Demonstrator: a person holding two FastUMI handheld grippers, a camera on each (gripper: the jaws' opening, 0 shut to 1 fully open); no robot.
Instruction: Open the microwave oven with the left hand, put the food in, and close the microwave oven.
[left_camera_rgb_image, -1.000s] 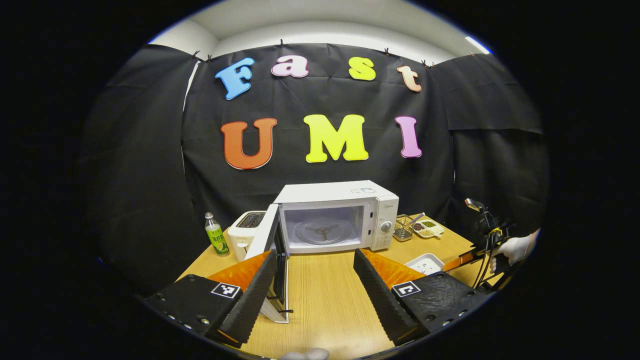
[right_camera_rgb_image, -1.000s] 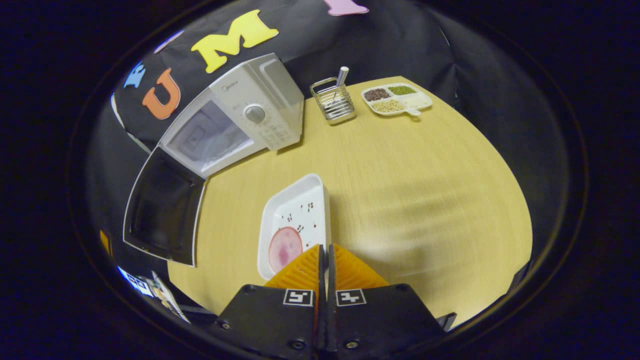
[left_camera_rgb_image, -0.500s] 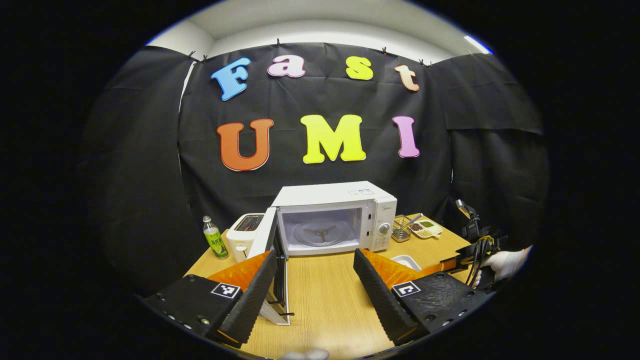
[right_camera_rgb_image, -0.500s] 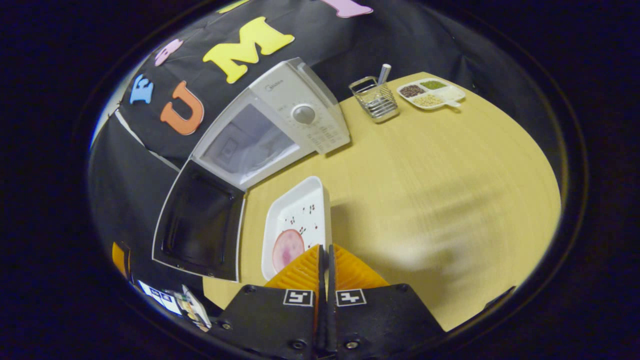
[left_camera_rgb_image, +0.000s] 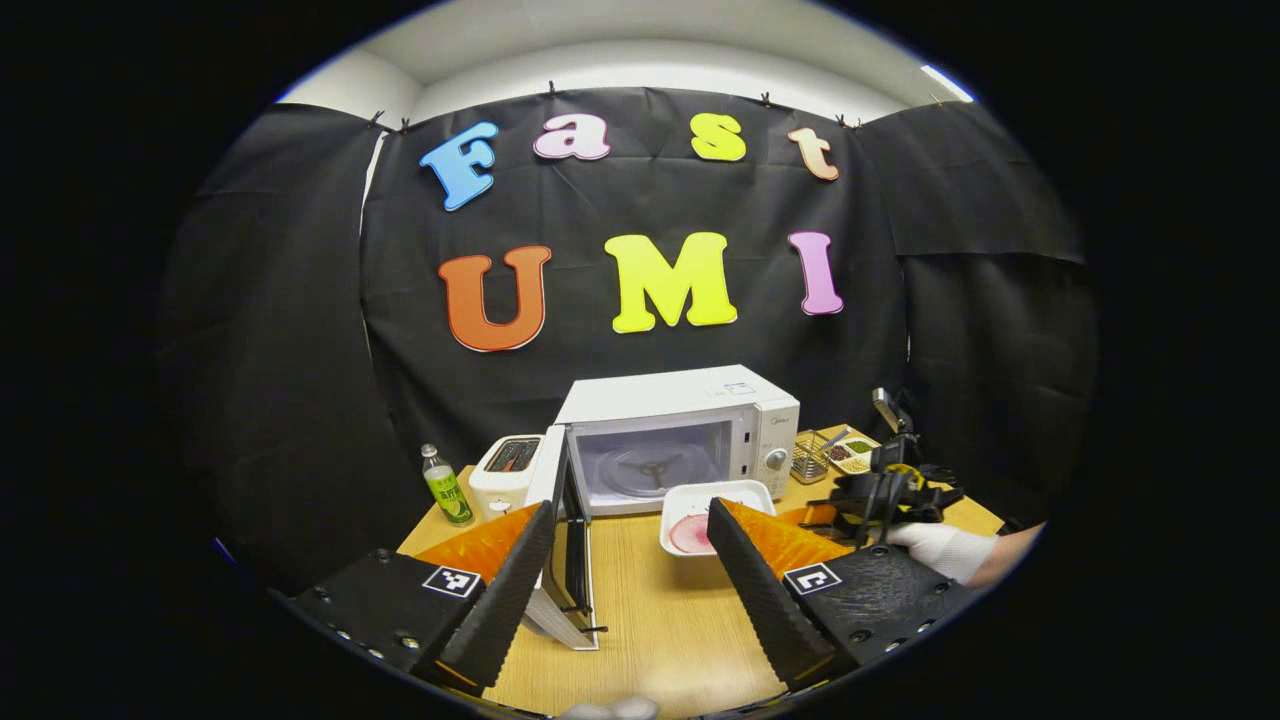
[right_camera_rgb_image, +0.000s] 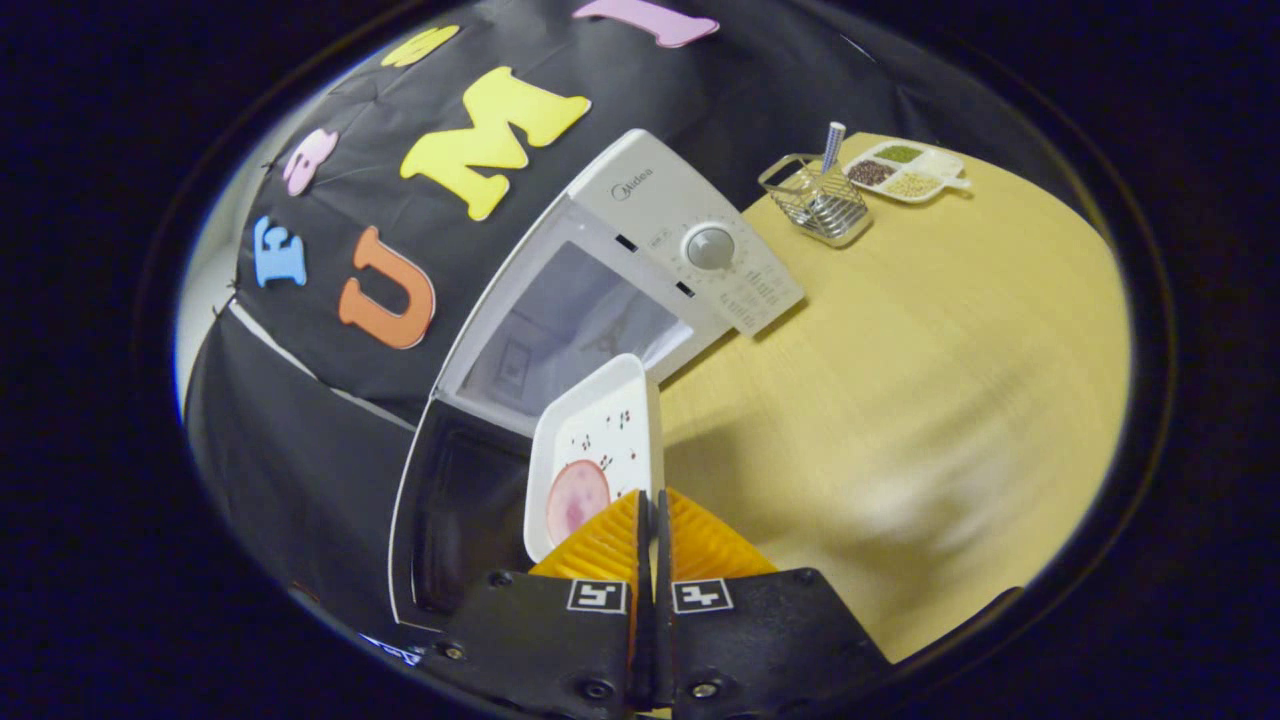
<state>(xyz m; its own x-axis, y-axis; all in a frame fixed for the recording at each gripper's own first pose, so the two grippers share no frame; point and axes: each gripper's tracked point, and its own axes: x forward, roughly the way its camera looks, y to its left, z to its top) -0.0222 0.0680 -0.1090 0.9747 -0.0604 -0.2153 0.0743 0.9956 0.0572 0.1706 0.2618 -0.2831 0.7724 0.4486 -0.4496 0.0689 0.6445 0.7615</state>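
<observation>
Close to the lens in the right gripper view, the right gripper (right_camera_rgb_image: 655, 510) was clamped tight on the near rim of the white tray (right_camera_rgb_image: 600, 440), both fingers pinching its edge, with the pink slice of food (right_camera_rgb_image: 577, 500) lying flat near that end. Beyond the tray's far edge, the microwave (right_camera_rgb_image: 640, 270) cavity gaped, its door (right_camera_rgb_image: 450, 520) swung wide to the left. From the left gripper view, the left gripper (left_camera_rgb_image: 630, 565) hung with jaws spread, holding nothing, low over the desk (left_camera_rgb_image: 650, 630), the door's edge (left_camera_rgb_image: 570, 530) standing just beside its left finger. Farther off, the tray (left_camera_rgb_image: 715, 500) hovered right before the opening. Judged from here, a good entry wanted the tray kept level and aimed squarely at the turntable (left_camera_rgb_image: 650, 470), clearing the sill without clipping it, while the left gripper waited clear of the door's swing.
</observation>
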